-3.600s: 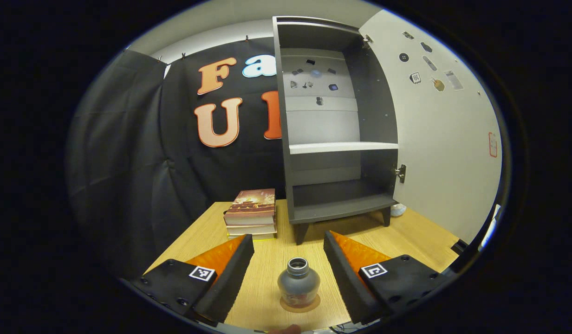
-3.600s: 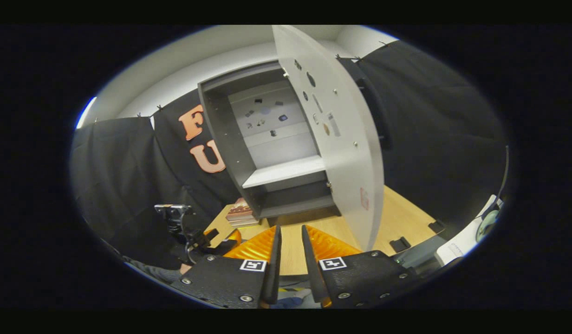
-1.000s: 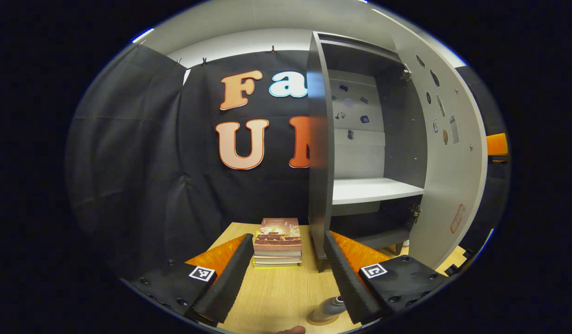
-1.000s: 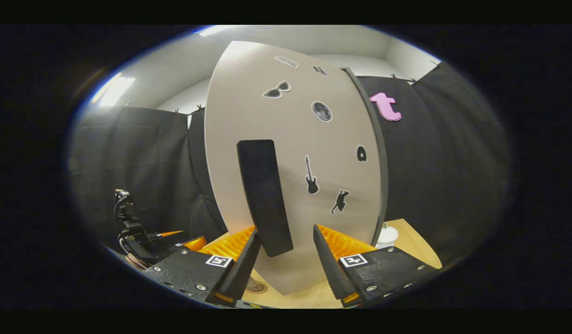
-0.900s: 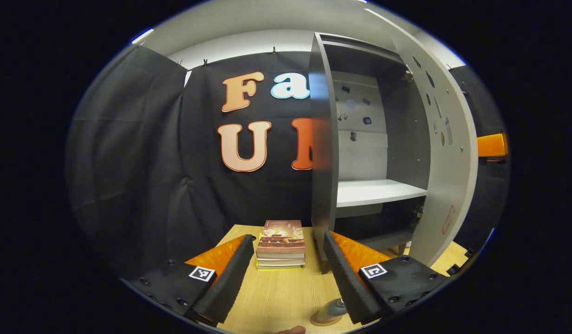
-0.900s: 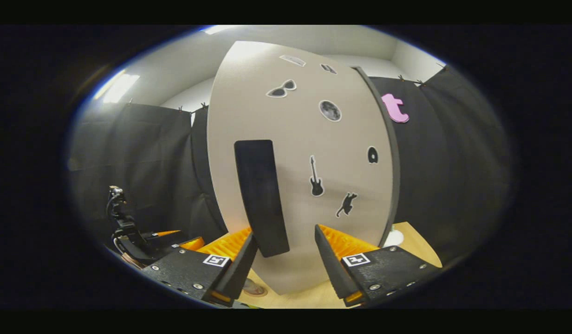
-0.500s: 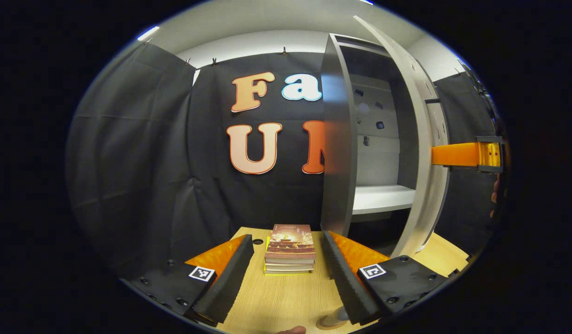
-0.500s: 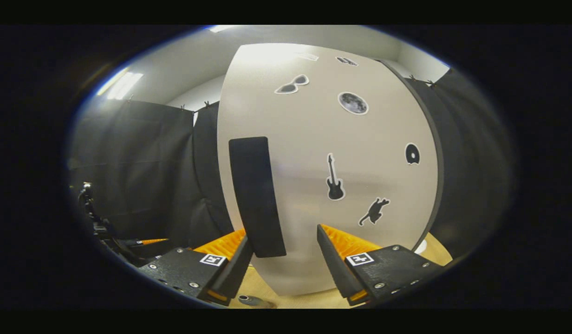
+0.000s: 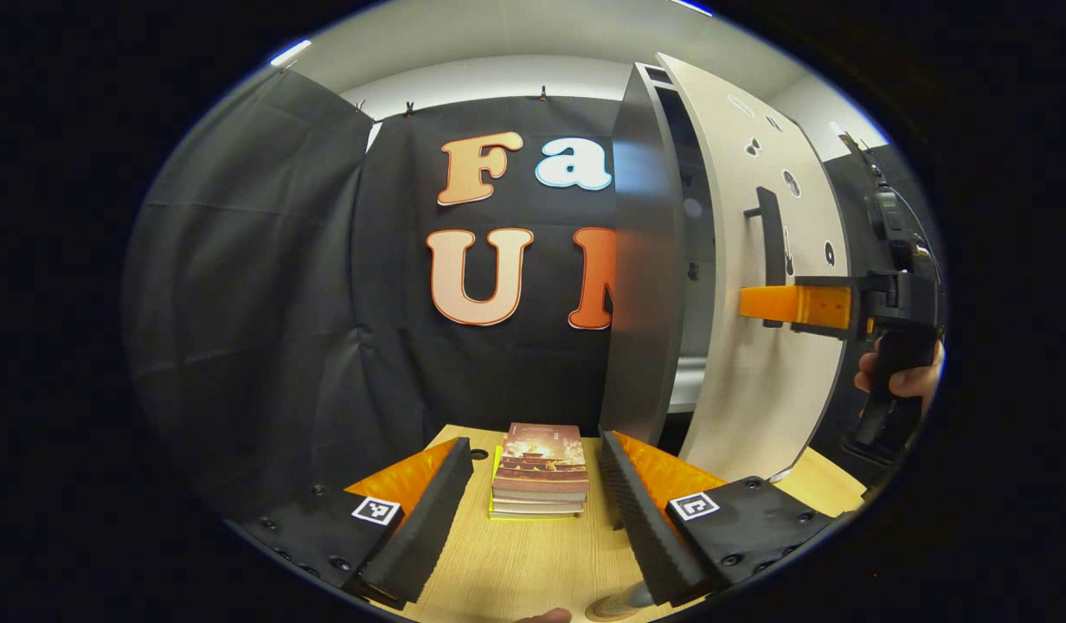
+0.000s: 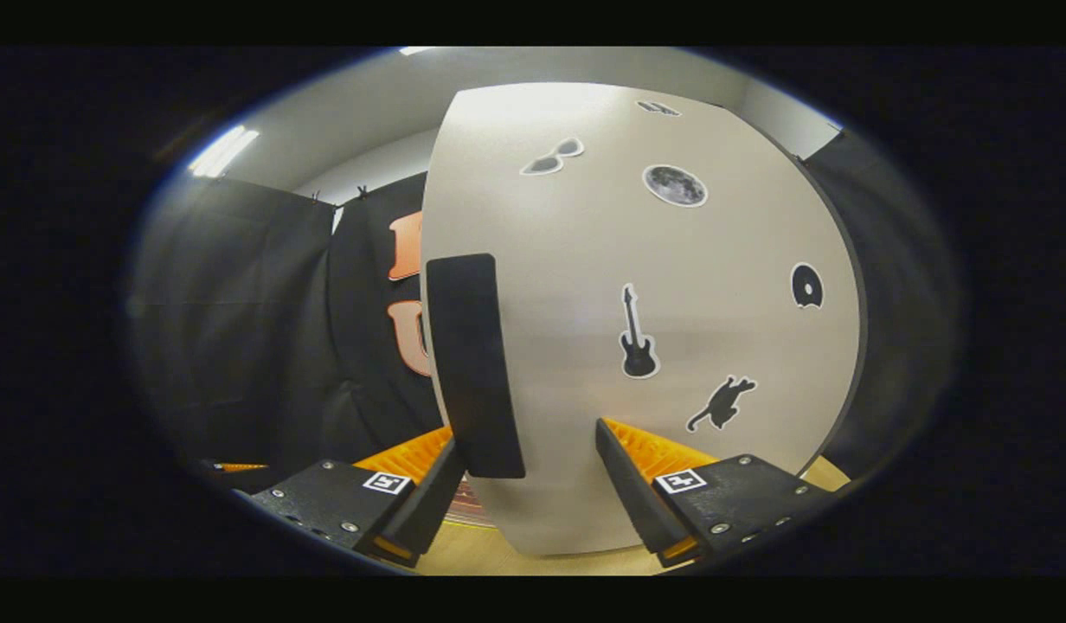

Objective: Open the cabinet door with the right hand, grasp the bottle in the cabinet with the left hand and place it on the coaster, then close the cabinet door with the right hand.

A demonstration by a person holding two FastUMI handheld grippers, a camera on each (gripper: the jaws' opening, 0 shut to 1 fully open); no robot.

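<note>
Door (image 10: 637, 285) is standing almost shut, dead ahead of my right gripper (image 10: 529, 472), whose spread jaws are pressing its face beside the upright handle (image 10: 472, 363). Left gripper (image 9: 533, 510) is idling, jaws spread, empty (bottle (image 9: 624, 599) sitting just below it, apparently on the coaster).

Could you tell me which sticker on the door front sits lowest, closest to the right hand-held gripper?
The cat sticker; the guitar, disc, moon and sunglasses stickers all sit higher.
</note>
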